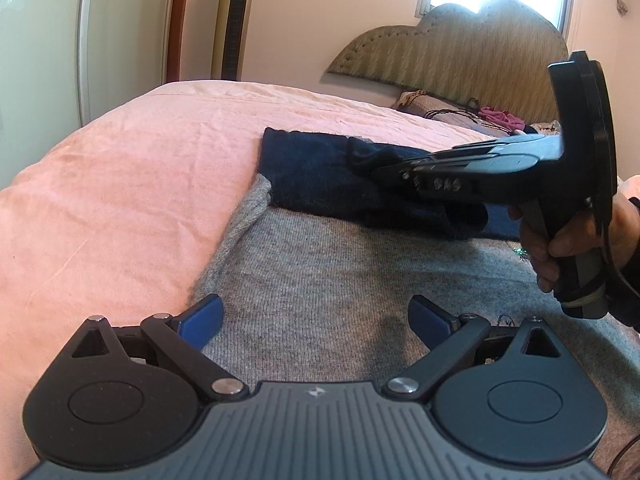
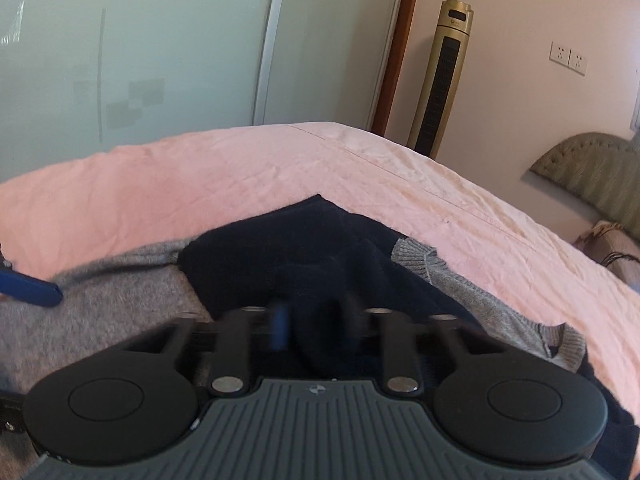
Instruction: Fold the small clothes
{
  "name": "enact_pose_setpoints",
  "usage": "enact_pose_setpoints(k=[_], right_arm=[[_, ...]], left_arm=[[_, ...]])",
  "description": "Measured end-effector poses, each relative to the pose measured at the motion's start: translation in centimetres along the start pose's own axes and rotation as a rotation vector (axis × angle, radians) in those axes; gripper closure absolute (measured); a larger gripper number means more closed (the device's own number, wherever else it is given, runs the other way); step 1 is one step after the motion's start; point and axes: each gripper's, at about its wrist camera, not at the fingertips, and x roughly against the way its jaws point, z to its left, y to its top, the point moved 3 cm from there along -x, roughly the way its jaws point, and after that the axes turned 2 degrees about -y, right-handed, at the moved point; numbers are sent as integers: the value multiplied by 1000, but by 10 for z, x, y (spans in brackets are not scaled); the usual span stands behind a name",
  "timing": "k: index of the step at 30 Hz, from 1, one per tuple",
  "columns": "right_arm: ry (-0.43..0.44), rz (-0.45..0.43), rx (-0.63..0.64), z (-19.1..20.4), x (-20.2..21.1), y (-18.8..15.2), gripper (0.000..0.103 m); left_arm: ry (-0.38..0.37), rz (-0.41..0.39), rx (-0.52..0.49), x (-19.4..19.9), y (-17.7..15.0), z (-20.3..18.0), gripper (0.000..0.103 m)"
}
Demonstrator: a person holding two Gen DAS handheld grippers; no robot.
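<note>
**Right tool pinches the dark cloth, left tool waits over the grey top**

A big pink bed (image 1: 120, 168) fills both views. On it lies a grey top (image 1: 340, 272), spread flat. Its cuffs (image 2: 416, 256) poke out on the right in the right wrist view.

A dark blue cloth (image 1: 312, 168) lies on the far part of the grey top. It runs long from left to right in the left wrist view.

The right tool (image 1: 362, 164) comes in from the right side. It points left along the cloth. It is closed tight, with a bunched fold of the dark blue cloth in its tips. A hand (image 1: 560, 248) grips its handle.

The left tool (image 1: 316, 316) is wide open and holds nothing. It hovers over the near part of the grey top. The dark cloth is straight ahead of it, a bit away.

So the right tool is the nearer one. I think it can pull the fold across.

The tall gold fan (image 2: 444, 76) has a small label at the top. It is too small to read. I see no other writing.
</note>
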Motion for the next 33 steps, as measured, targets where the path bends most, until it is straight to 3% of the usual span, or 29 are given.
enact_pose_setpoints(k=[6, 10, 13, 14, 15, 18, 22, 27, 28, 30, 33], right_arm=[[-7, -144, -351, -72, 60, -11, 96], [-53, -180, -669, -148, 112, -62, 94], [-83, -98, -852, -182, 123, -111, 71], [-73, -81, -916, -189, 123, -125, 47], [-51, -94, -956, -192, 126, -134, 32], [33, -133, -1049, -199, 125, -143, 30], [105, -115, -1141, -210, 105, -136, 29], [59, 2, -1009, -202, 77, -113, 32], [39, 19, -951, -198, 73, -108, 36], [1, 76, -869, -190, 67, -101, 90], [-19, 9, -861, -195, 89, -97, 91]], left_arm=[[-1, 0, 1, 0, 0, 0, 3], [-1, -1, 3, 0, 0, 1, 3], [5, 2, -4, -1, 0, -1, 3], [9, 4, -8, -1, 0, -2, 3], [14, 6, -15, -1, 0, -3, 3], [31, 15, -35, -3, 0, -7, 3], [43, 21, -48, -4, 0, -8, 3], [43, 21, -48, -4, -1, -8, 3], [43, 21, -48, -4, -1, -8, 3], [43, 21, -47, -4, -1, -8, 3], [39, 17, -42, -3, -1, -7, 3]])
